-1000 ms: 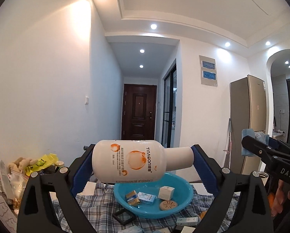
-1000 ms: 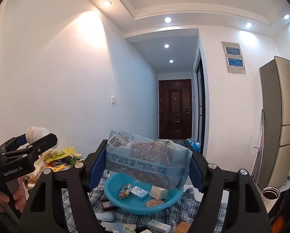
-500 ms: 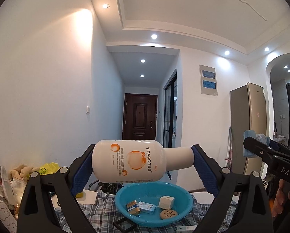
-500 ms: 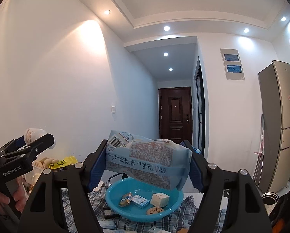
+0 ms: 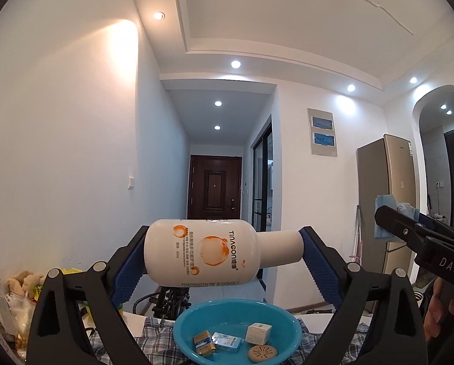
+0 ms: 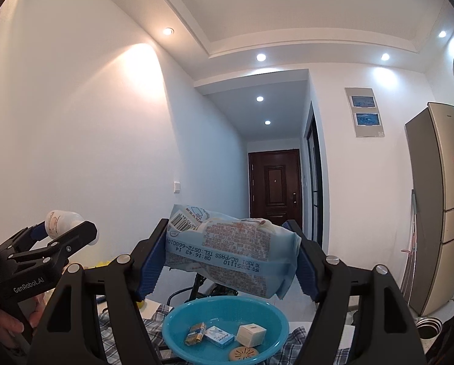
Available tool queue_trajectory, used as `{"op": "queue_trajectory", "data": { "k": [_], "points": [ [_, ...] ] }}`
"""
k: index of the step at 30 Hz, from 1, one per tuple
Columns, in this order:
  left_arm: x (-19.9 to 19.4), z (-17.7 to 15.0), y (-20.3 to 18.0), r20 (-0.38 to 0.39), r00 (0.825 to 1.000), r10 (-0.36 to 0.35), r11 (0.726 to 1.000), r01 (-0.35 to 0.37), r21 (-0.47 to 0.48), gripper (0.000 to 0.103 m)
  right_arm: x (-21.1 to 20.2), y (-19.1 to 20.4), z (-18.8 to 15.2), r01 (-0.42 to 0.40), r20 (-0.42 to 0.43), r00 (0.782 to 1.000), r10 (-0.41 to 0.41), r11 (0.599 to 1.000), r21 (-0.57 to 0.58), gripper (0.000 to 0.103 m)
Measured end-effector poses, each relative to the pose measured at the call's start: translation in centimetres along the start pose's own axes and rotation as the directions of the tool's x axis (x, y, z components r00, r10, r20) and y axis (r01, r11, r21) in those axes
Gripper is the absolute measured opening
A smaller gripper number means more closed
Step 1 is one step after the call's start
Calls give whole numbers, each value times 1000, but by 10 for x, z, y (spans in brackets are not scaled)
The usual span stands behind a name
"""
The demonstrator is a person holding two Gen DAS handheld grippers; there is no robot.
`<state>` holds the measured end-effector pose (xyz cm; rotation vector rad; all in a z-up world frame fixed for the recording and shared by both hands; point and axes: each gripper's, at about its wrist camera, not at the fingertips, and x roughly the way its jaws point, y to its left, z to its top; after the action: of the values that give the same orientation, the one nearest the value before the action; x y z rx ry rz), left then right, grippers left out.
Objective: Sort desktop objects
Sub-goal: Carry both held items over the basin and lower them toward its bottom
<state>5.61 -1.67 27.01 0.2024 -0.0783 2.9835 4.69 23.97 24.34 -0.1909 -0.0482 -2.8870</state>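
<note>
Above the blue basin [image 5: 237,325], my left claw [image 5: 223,255] clamps a white bottle [image 5: 208,254] lying sideways, its base against one blue pad and its cap against the other; the orange-bubble label reads "TINAGON", with smaller Chinese print I cannot make out. My right claw [image 6: 231,255] is closed on a pale blue soft packet [image 6: 231,254], gripped end to end and sagging a little above the same basin [image 6: 196,313]; upside-down print on it reads "08:16:43 14" and "TEL:0572-668010", next to a barcode near its upper left corner. In the basin lie a small yellow and blue box [image 6: 195,333], a flat blue and white carton [image 6: 219,337], a white cube box [image 6: 251,334] and a round tan perforated disc [image 6: 242,354], near one another on the bottom. The basin sits on a checked cloth [image 6: 290,339] over the worktop. From the right wrist view, the left claw's black body carries the words "GenRobot.AI"; from the left wrist view, the right claw's body [image 5: 424,252] shows the letters "DAS". A gold fridge [image 6: 440,213] stands at the right wall, and a dark door [image 6: 274,182] closes the corridor.
</note>
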Motion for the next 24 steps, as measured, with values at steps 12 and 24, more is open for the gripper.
{"op": "queue_trajectory", "data": {
  "k": [12,24],
  "points": [
    [45,-4,6,59,998,-15,998,19,-62,96,29,-11,4,37,93,995,-40,999,38,72],
    [106,-23,23,35,999,-13,995,17,-102,96,81,-31,-11,52,107,992,-59,996,74,72]
  ]
}}
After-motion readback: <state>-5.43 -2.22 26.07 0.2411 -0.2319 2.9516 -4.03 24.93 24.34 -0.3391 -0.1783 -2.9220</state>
